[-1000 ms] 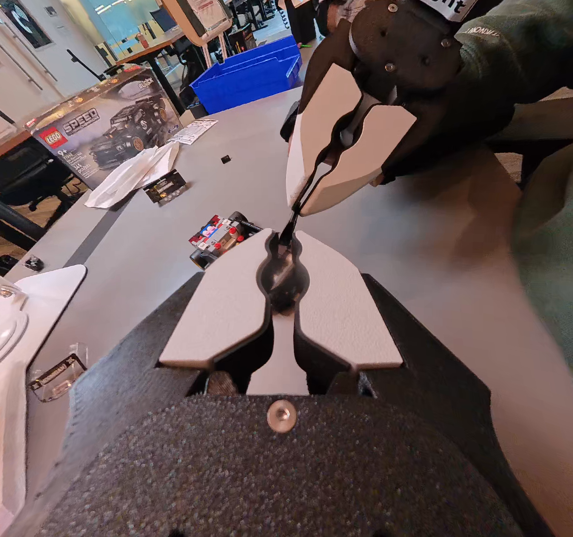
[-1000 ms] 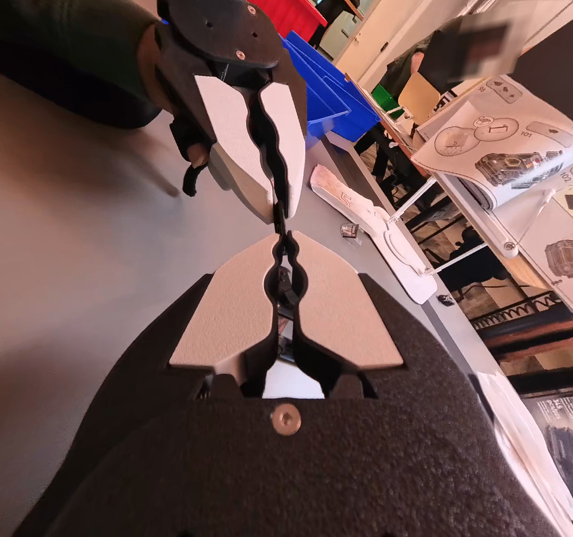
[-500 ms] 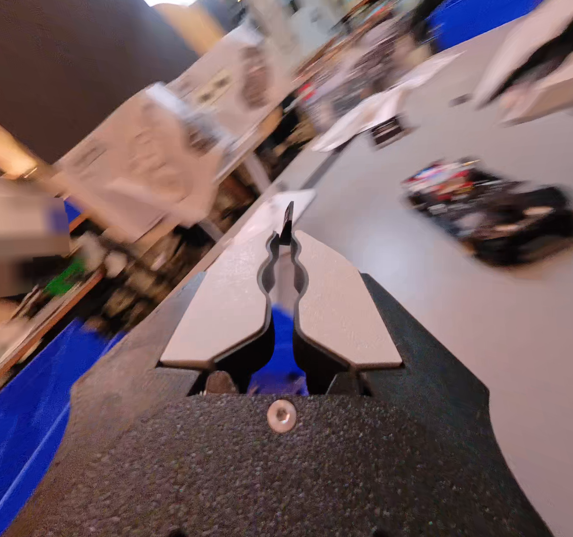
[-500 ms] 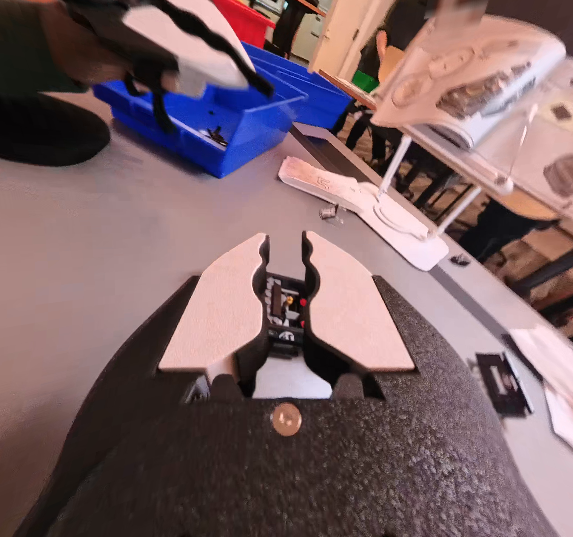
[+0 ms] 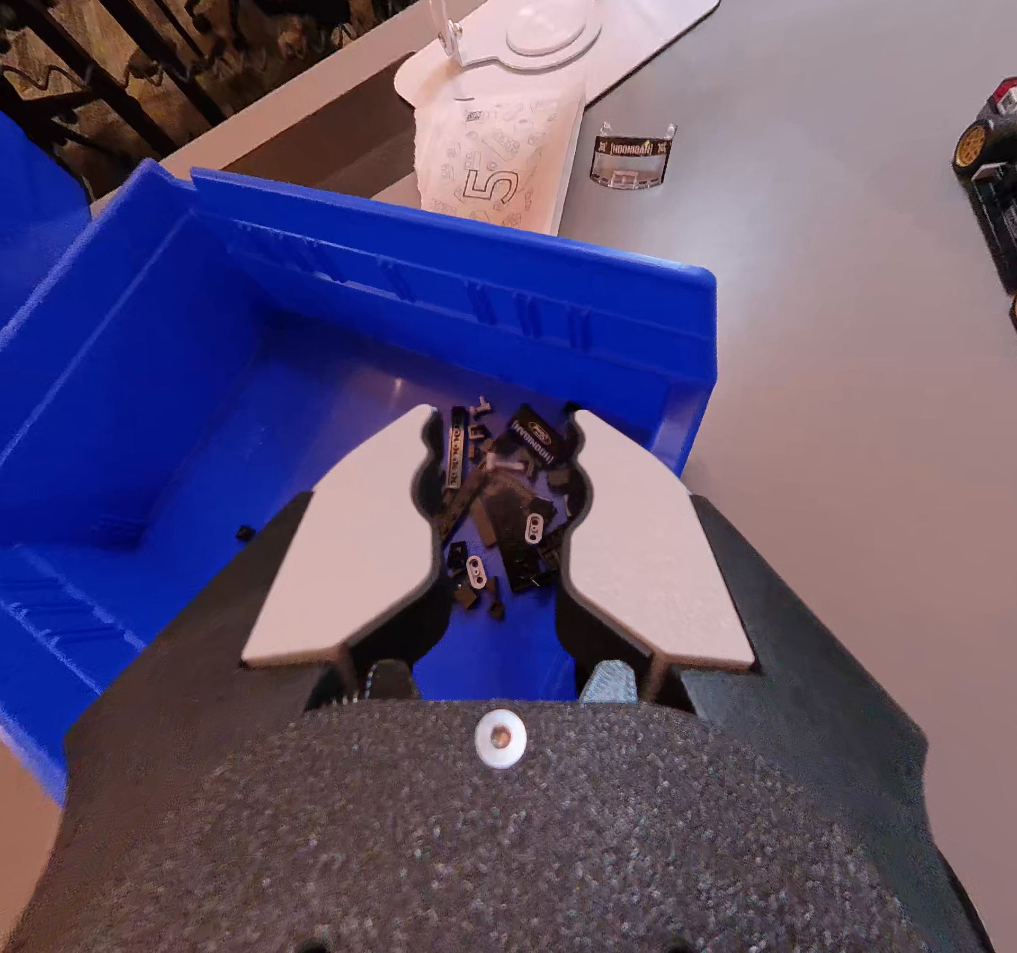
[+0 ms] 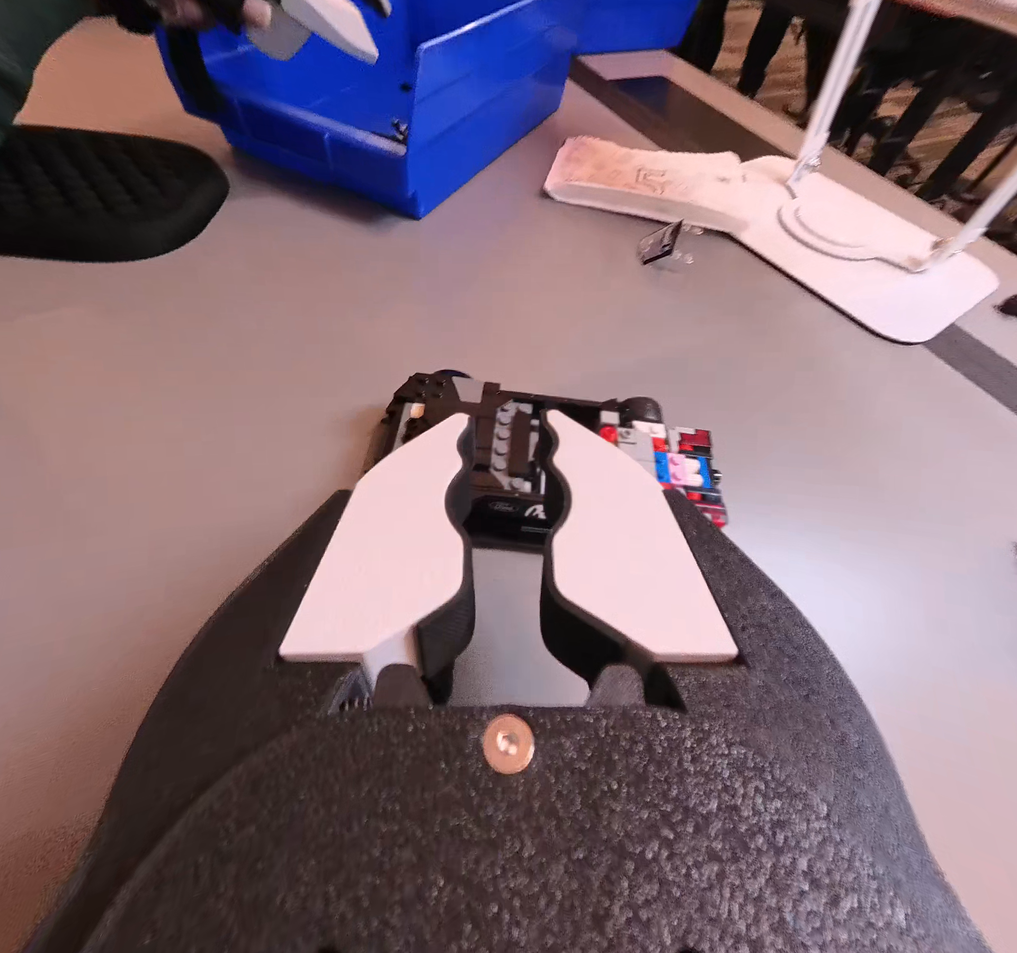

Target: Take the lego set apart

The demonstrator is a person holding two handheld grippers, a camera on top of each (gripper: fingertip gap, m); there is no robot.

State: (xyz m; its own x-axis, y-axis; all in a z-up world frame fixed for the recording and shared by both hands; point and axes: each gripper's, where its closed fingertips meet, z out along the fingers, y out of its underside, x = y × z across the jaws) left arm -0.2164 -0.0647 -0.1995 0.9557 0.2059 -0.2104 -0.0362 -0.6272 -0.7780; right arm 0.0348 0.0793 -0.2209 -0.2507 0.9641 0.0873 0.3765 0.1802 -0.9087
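My left gripper point(image 5: 505, 420) is open and holds nothing. It hangs over the blue bin point(image 5: 385, 288), and several loose black and grey lego pieces point(image 5: 506, 508) lie on the bin floor below its fingers. My right gripper point(image 6: 503, 420) is open just above the partly stripped lego car point(image 6: 682, 464) on the grey table, and the car's black and grey studded middle shows between its fingers. The car also shows at the right edge of the left wrist view point(image 5: 990, 184). The left gripper shows in the right wrist view point(image 6: 352, 8), over the bin point(image 6: 484, 101).
A white stand base point(image 5: 605, 19) and a white paper bag point(image 5: 495, 167) lie beyond the bin. A clear windscreen piece point(image 5: 633, 156) lies on the table between bin and car. A second blue bin point(image 5: 33, 200) stands at the left. A black padded rest point(image 6: 99, 189) lies beside the bin. Spacing between my two grippers at the tips: around 30 cm. The left tips stand about 20 cm off the clear windscreen piece point(image 5: 633, 156).
A second ago both grippers were shut on one thin black piece. The right let go and opened over the car. The left carried the piece to the bin, opened, and the piece has left its fingers.
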